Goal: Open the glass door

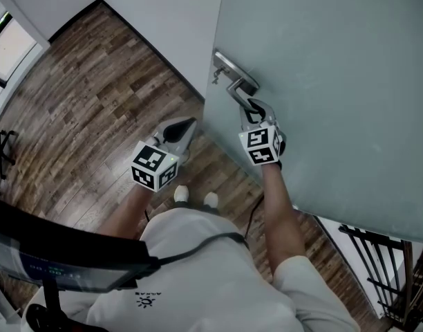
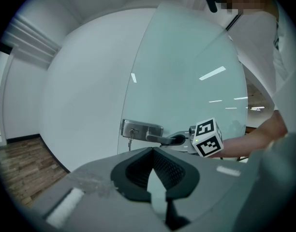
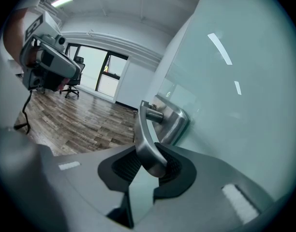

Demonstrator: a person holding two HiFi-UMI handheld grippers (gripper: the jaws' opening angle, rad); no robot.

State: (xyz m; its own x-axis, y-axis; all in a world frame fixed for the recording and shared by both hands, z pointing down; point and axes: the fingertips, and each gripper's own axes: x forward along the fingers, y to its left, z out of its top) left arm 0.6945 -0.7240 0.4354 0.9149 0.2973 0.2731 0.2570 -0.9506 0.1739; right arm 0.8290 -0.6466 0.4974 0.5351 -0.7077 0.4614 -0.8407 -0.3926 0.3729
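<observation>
The frosted glass door stands ajar from the white wall, its edge running down past a steel lock plate with a lever handle. A small key hangs from the lock. My right gripper is shut on the free end of the handle, which lies between its dark pads. From the left gripper view, the same grip shows on the handle. My left gripper is shut on nothing and hangs left of the door edge, a little apart from the handle.
White wall meets the door edge at the back. Wood floor spreads to the left, with an office chair at its far edge. A black railing stands low right. The person's feet are near the door's foot.
</observation>
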